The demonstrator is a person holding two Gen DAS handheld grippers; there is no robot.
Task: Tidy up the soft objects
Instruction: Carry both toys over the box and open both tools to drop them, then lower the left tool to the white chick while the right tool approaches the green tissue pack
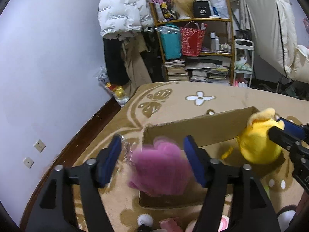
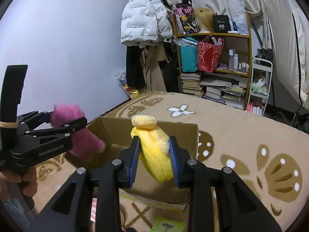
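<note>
Over the open cardboard box (image 2: 114, 133) on the patterned blanket (image 2: 241, 127), my left hand-held gripper (image 1: 152, 160) stands spread around a light, squashy pink plush toy (image 1: 160, 168) without pressing it, while my right hand-held gripper (image 2: 154, 159) squeezes a soft yellow plush toy (image 2: 154, 150) mid-body.

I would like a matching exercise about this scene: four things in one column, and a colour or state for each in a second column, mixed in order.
Things:
1. pink plush toy
2. yellow plush toy
3. cardboard box
4. puffer jacket

States:
a. hanging by the wall, white
b. clamped in the right claw
c. open on the rug
d. between the pads of the open left claw, over the box

Pairs: 1-d, 2-b, 3-c, 4-a
</note>
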